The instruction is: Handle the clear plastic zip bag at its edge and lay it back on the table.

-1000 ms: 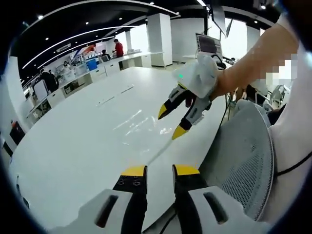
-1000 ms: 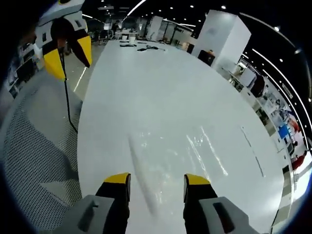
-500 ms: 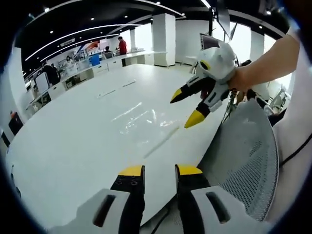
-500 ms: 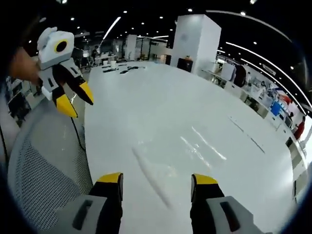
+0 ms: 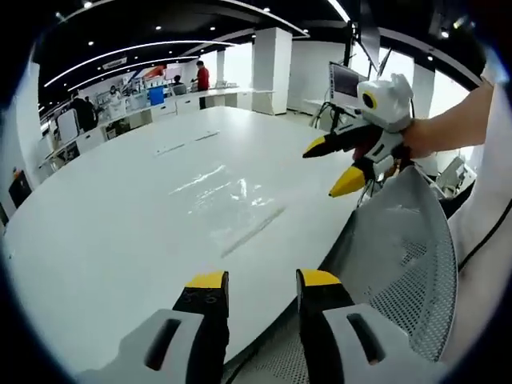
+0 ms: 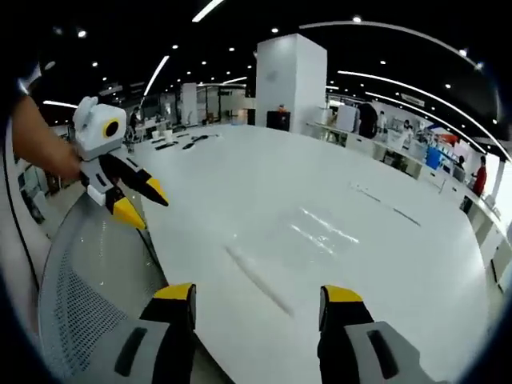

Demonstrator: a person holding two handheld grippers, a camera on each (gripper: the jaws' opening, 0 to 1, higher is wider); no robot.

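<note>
Now Both Tongs Hang Open and Empty Over a Flat Zip Bag

Seen from the left gripper view, the left tongs [image 5: 258, 282] rise from the bottom edge with their yellow-tipped jaws parted by a moderate gap, holding nothing and touching nothing. The clear plastic zip bag [image 5: 232, 200] lies flat on the white table [image 5: 96, 232] ahead of those tips, well apart from them, its zip strip showing as a pale line nearest the table's near edge. The right tongs [image 5: 340, 170] enter from the right, gripped by a hand [image 5: 436, 132], their jaws spread wide in the air off the table's edge, above a grey mesh chair back [image 5: 400, 256], clear of the bag and gripping nothing.

From the right gripper view, the right tongs [image 6: 260, 292] stand with jaws wide apart and empty. The bag [image 6: 304, 240] rests on the table [image 6: 240, 168] beyond and between the two tips, not touching either; its zip strip runs as a slanted line toward the gap. The left tongs [image 6: 144, 202] hang at the left, held by a hand [image 6: 56, 160] over the chair back [image 6: 88, 296] beside the table's edge, jaws parted, away from the bag. People stand at desks in the far background.
</note>
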